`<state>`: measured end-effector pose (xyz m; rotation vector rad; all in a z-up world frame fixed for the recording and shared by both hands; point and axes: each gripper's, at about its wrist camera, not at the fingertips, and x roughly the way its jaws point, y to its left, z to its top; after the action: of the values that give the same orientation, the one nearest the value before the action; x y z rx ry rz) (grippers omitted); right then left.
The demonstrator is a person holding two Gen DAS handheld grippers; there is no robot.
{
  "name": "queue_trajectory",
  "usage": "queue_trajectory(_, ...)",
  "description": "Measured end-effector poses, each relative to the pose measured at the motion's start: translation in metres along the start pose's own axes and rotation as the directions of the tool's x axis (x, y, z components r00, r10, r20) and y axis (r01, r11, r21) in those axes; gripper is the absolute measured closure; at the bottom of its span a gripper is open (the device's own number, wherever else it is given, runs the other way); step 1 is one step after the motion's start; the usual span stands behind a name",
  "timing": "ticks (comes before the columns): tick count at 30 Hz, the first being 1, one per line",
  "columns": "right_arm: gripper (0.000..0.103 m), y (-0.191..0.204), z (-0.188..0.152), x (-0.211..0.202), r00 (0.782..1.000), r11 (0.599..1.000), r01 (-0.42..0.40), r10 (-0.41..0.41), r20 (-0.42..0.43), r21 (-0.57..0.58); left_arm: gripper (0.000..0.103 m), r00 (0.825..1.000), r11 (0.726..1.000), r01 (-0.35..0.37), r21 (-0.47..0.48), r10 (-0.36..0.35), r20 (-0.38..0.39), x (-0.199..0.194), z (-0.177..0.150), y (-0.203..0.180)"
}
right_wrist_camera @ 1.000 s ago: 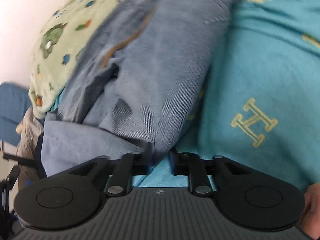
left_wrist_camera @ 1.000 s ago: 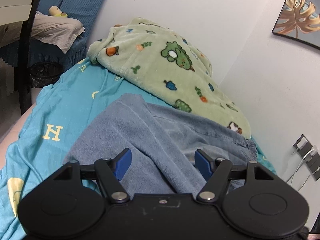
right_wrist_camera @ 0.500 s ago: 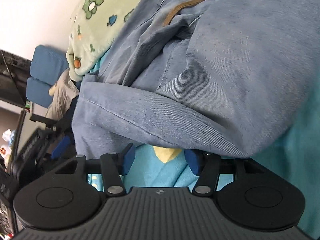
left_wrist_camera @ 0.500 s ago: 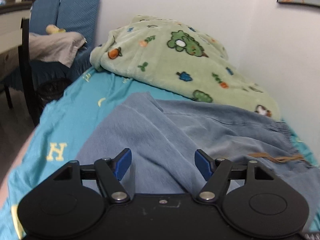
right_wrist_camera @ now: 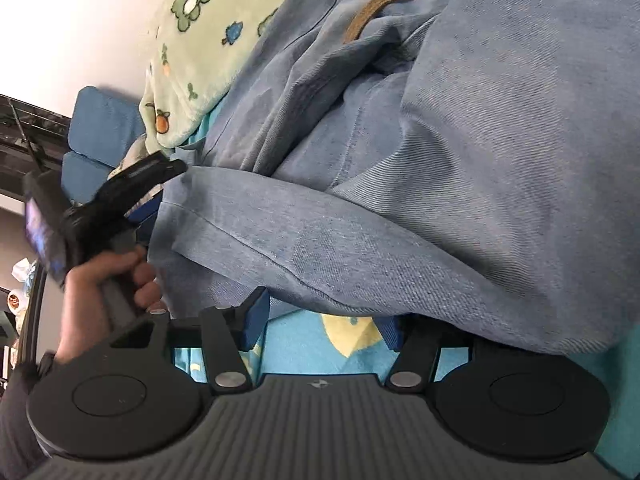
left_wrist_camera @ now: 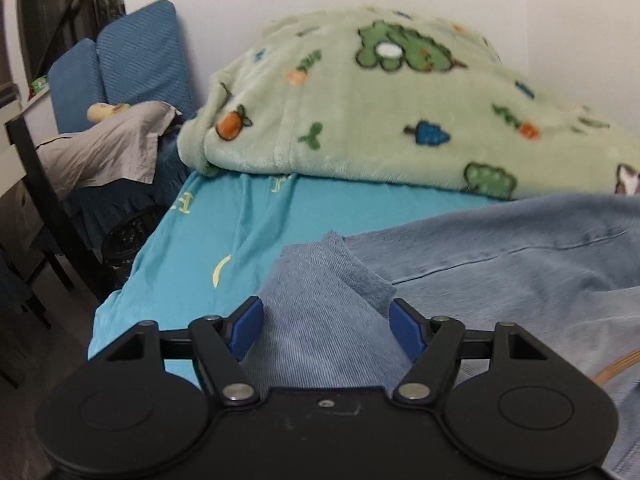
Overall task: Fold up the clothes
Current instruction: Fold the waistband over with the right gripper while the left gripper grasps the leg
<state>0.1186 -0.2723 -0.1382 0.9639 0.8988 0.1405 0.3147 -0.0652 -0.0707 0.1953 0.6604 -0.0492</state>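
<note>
Two grippers: both are working over one blue denim garment (left_wrist_camera: 520, 280) lying on a bed.
Risk, left side: the folded hem corner (left_wrist_camera: 332, 276) is sitting between the jaws of the left gripper (left_wrist_camera: 326, 326) but looks ungripped; if the hand is lifting before the jaws close, the corner is likely slipping out and the fold is coming undone.
Risk, right side: the rolled lower edge (right_wrist_camera: 320, 248) is bulging over the right gripper (right_wrist_camera: 324, 324); a grab from here could be catching the sheet underneath along with the denim.
Risk, layers: the cloth is bunching in thick creases, so one pull may be dragging several layers at once.
Left jaws: standing roughly two-thirds open, holding nothing, the pads flanking the hem corner without pressing it.
Right jaws: having just been opening, now about half open, nothing between them but the turquoise bed sheet (right_wrist_camera: 288, 352).
Garment, look: faded blue twill, soft, heavily creased, with a brown cord (right_wrist_camera: 384, 4) at what is probably the waist.
Garment, place: spreading across the sheet, just in front of a green printed blanket (left_wrist_camera: 380, 120) heaped against the wall.
Person's hand (right_wrist_camera: 108, 284): gripping the left tool's handle, at the garment's edge.
</note>
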Motion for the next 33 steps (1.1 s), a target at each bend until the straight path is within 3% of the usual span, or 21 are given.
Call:
queue_trajectory(1, 0.043, -0.001, 0.000, 0.001, 1.000, 1.000, -0.005, 0.005, -0.001, 0.002, 0.037, 1.000, 1.000, -0.003, 0.006, 0.003, -0.013, 0.005, 0.001, 0.001)
queue_trajectory(4, 0.043, 0.000, 0.001, 0.002, 1.000, 1.000, -0.017, 0.017, -0.001, 0.010, 0.050, 1.000, 0.999, -0.008, 0.051, 0.009, -0.029, 0.006, -0.003, 0.000)
queue_trajectory(6, 0.043, 0.000, 0.001, 0.001, 1.000, 1.000, -0.018, 0.018, 0.000, 0.008, 0.079, 0.999, 0.994, -0.015, 0.105, 0.019, -0.038, 0.000, -0.008, -0.006)
queue_trajectory(10, 0.043, 0.000, -0.002, -0.006, 1.000, 1.000, -0.011, 0.011, -0.004, -0.028, 0.098, 1.000, 0.993, -0.009, 0.117, 0.010, -0.002, -0.027, -0.014, -0.003)
queue_trajectory(15, 0.042, -0.001, -0.004, -0.012, 1.000, 0.999, -0.016, 0.015, -0.018, -0.041, 0.100, 0.994, 0.993, 0.018, 0.117, -0.030, 0.103, -0.090, -0.019, 0.007)
queue_trajectory(22, 0.041, 0.006, -0.009, -0.019, 1.000, 0.995, -0.003, 0.000, -0.023, -0.098, 0.100, 0.977, 0.994, 0.106, 0.015, -0.107, 0.184, -0.177, -0.036, 0.029)
queue_trajectory(28, 0.041, 0.012, -0.017, -0.030, 0.999, 0.993, -0.031, 0.028, -0.026, -0.115, 0.101, 0.966, 0.979, 0.204, -0.019, -0.198, 0.167, -0.221, -0.081, 0.030)
queue_trajectory(33, 0.041, 0.020, -0.032, -0.060, 0.998, 0.983, -0.065, 0.068, 0.009, -0.173, 0.101, 0.958, 0.967, 0.256, 0.015, -0.255, 0.127, -0.227, -0.117, 0.016)
